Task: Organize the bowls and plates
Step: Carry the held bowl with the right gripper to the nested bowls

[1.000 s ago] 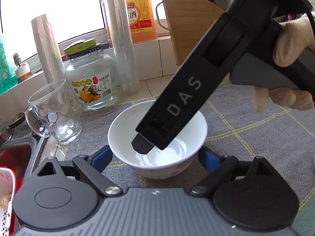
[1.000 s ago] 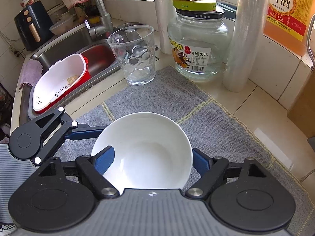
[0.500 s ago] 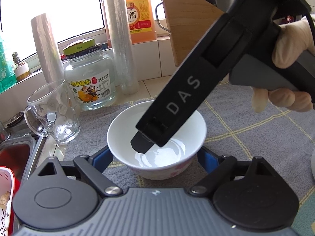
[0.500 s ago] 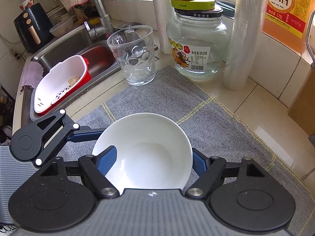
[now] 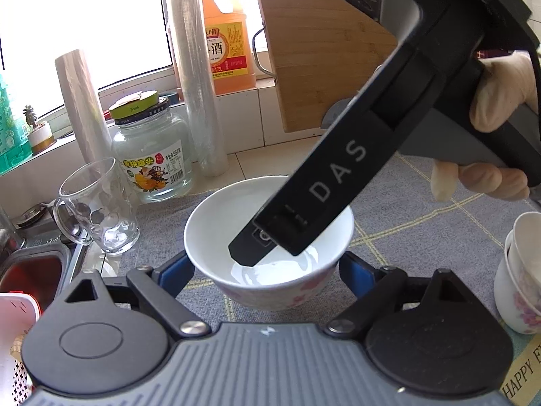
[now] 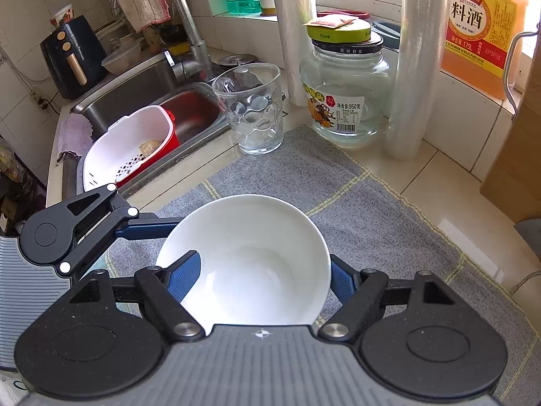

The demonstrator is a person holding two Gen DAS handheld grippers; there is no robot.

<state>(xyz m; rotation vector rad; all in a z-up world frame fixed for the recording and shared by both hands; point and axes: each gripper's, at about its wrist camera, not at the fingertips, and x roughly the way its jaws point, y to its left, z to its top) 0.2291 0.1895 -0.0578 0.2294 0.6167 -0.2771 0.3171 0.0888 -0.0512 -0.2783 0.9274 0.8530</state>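
Observation:
A white bowl (image 5: pixel 216 223) with pink flowers on its outside sits between the blue pads of my left gripper (image 5: pixel 265 264), which press on its two outer sides. The right gripper's black finger (image 5: pixel 250 253) dips inside the bowl from the upper right, with a gloved hand on the handle. In the right wrist view the same bowl (image 6: pixel 257 257) lies under my right gripper (image 6: pixel 263 270). Its jaws stand wide: one pad inside near the left wall, the other outside the right rim, pinching nothing. The left gripper's finger (image 6: pixel 145 228) reaches the bowl from the left.
A grey checked mat (image 6: pixel 355 209) covers the counter. Behind the bowl stand a glass mug (image 6: pixel 253 111), a glass jar (image 6: pixel 341 94), rolls of wrap (image 5: pixel 199 84), an orange bottle (image 5: pixel 226 44) and a cutting board (image 5: pixel 321 54). Stacked cups (image 5: pixel 520 277) stand at the right. A sink with a red-and-white strainer (image 6: pixel 132 145) lies left.
Both grippers and the bowl have shifted together, up and away from the jar and mug. The stacked cups have come into the left wrist view at the right edge.

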